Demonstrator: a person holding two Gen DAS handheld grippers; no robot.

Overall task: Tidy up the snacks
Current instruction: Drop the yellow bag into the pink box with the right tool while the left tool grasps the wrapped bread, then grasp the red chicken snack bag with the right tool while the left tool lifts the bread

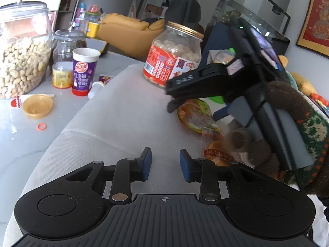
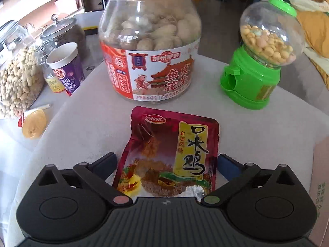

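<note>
Pouch (image 2: 167, 156), dark red with a yellow label, lies flat on the grey cloth (image 2: 82, 127) at lower centre of the right wrist view; its long axis runs from the frame's bottom toward the top, print upright. Right gripper (image 2: 166, 162) has its fingers (image 2: 228, 164) spread wide, one on each side of the pouch's lower half, no pad pressing on it. Above the pouch, bare cloth separates it from the peanut jar (image 2: 150, 47) with a gold lid; the green candy dispenser (image 2: 261, 61) stands at upper right, apart from both. At left, beyond the cloth's edge, the counter (image 1: 30, 144) carries a purple cup (image 2: 67, 70), a large glass nut jar (image 1: 22, 51) and a yellow lid (image 1: 38, 106).

Left wrist view: left gripper (image 1: 165, 165) at lower centre, fingers (image 1: 147, 164) partly apart with nothing between them, over open cloth. Right of it lie orange snack packets (image 1: 197, 117), partly hidden by the other gripper and a patterned sleeve (image 1: 308, 131). A yellow sofa (image 1: 125, 28) fills the background.
</note>
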